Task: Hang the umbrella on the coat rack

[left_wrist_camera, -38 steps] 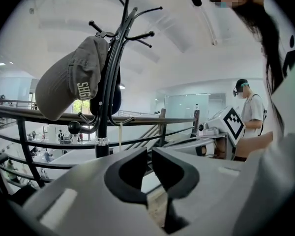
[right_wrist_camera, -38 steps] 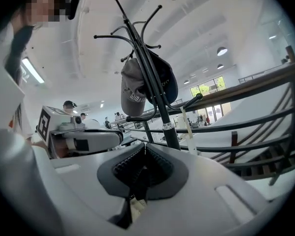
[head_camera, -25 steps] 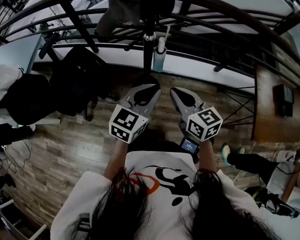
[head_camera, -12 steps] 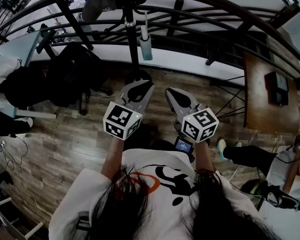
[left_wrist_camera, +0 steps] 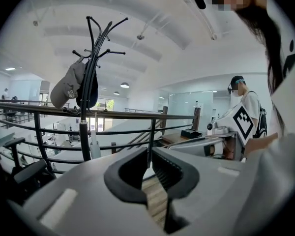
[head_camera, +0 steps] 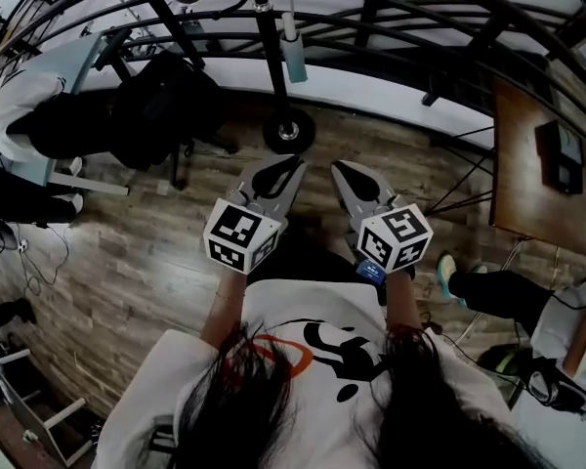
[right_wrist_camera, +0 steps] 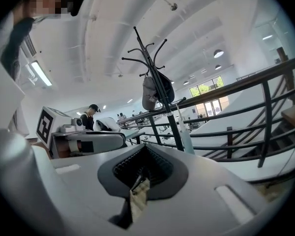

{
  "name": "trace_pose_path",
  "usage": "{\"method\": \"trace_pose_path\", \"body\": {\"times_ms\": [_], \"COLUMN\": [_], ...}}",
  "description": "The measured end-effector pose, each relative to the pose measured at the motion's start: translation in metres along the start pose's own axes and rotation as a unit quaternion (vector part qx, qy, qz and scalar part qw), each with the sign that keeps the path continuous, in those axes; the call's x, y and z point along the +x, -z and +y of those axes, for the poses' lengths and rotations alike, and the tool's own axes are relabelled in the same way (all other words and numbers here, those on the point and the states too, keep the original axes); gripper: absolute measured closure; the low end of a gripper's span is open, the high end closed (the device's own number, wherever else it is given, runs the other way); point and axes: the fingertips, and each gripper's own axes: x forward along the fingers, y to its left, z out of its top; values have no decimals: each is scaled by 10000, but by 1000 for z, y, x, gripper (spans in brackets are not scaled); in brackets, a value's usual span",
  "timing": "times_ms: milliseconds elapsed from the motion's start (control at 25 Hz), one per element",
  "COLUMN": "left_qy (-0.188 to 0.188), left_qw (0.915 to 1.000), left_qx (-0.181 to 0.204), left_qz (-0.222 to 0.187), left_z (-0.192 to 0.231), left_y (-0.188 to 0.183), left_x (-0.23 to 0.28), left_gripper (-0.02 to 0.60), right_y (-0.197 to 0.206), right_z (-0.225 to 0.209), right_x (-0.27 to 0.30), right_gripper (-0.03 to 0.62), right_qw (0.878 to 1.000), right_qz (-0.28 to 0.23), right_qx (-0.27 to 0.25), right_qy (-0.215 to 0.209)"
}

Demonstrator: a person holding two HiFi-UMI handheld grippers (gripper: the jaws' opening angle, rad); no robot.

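The black coat rack (head_camera: 267, 57) stands ahead on its round base (head_camera: 288, 130), close to the railing. A slim pale folded umbrella (head_camera: 293, 52) hangs beside its pole, also visible in the left gripper view as the umbrella (left_wrist_camera: 94, 149) and in the right gripper view as the umbrella (right_wrist_camera: 184, 132). A grey cap (left_wrist_camera: 69, 87) and a dark bag hang higher up. My left gripper (head_camera: 295, 167) and right gripper (head_camera: 340, 169) are held side by side short of the base, both shut and empty, pointing toward the rack (right_wrist_camera: 160, 92).
A dark metal railing (head_camera: 400, 62) runs behind the rack. A black office chair (head_camera: 161, 106) and a person in white (head_camera: 24, 96) are at the left. A wooden table (head_camera: 537, 174) stands at the right, with another person's legs (head_camera: 493, 301) below it.
Both grippers have drawn back from the coat rack; its base, hidden behind them before, now shows on the floor ahead. The jaws stayed shut.
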Motion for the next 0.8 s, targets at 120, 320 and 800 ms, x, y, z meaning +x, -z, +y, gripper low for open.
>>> {"method": "trace_pose_path", "body": {"times_ms": [120,320,800], "left_qy": [-52,1,510], "left_qw": [10000,9999,9985], "left_qx": [32,89,178], "left_qz": [64,115,83], "left_z": [-9,-17,-36], "left_y": [-1,4,24], "left_x": [-8,-24,-81], "left_gripper": [551,551,550], "right_y": [1,2,25], "right_z": [7,21,76], "right_x": [-1,-3,-16], "right_gripper": [574,574,574], "right_qw": [9999,9999,9992], "right_qz": [-19,-101,-219], "right_qx": [71,70,26], "right_qy": [-87,-116,343]}}
